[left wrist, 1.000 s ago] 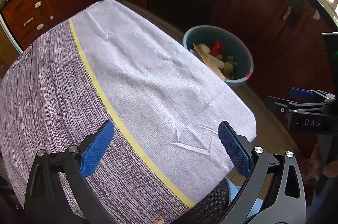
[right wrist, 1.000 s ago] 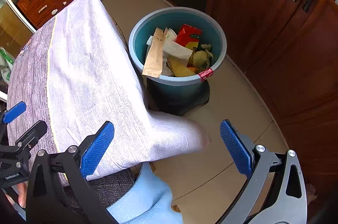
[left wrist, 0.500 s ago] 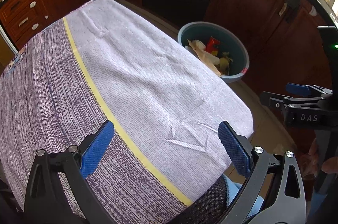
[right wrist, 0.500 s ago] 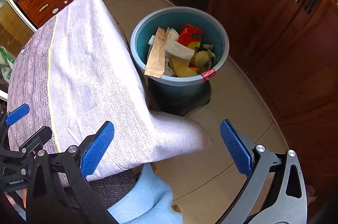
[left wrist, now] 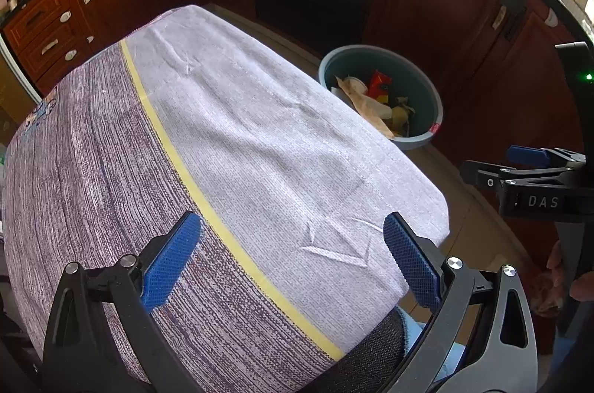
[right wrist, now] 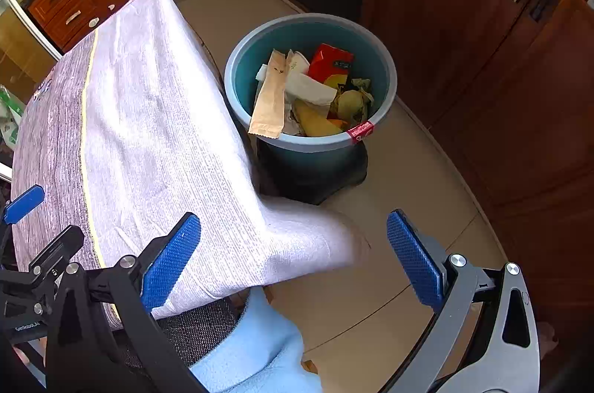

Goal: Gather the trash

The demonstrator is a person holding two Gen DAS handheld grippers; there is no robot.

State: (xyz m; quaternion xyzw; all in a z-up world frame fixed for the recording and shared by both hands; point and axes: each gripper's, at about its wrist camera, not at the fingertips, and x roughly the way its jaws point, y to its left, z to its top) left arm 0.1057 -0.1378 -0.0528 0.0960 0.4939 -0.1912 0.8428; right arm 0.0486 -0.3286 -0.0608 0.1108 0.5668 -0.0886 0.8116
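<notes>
— Since 1 second ago, we are lifting the left gripper [left wrist: 291, 261] back; the teal bin [right wrist: 384, 74] is sliding away beside the table's far corner.

— Both grippers, including the right gripper [right wrist: 293, 261], are gaping with nothing between the pads. The tablecloth [left wrist: 260, 148] is showing no scraps, so we are scanning before reaching.

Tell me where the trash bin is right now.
The blue trash bin stands on the tiled floor just off the cloth-covered table's far right edge, in front of the dark wood cabinets; in the left wrist view it sits upper right.
</notes>
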